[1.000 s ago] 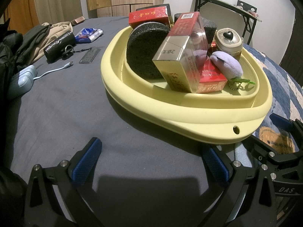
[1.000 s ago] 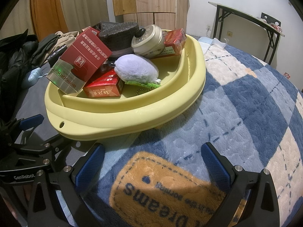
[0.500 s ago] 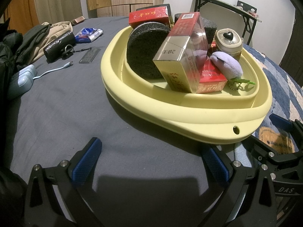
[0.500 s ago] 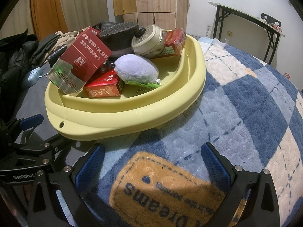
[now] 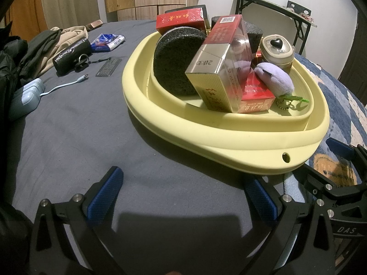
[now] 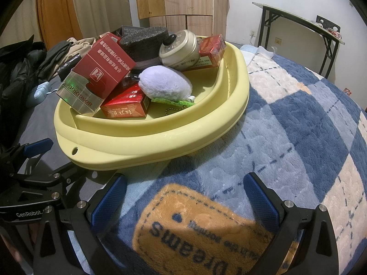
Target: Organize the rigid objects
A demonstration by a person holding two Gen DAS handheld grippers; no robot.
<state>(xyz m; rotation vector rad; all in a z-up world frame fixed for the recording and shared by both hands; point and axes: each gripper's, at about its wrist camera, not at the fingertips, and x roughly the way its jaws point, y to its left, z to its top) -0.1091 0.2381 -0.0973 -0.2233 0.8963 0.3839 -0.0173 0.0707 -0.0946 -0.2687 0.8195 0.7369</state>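
A pale yellow basin sits on the bed. Piled in it are a large red-and-gold carton, smaller red packs, black foam discs, a cream tin with a black knob and a lilac plush keychain. My left gripper is open over the grey sheet, short of the basin. My right gripper is open over the blanket, also short of the basin. Neither holds anything.
Left of the basin the grey sheet carries a black pouch with keys, a blue wrapper, a flat grey tag, a pale blue charger and cable and dark clothes. A blue checked blanket lies to the right. A folding table stands behind.
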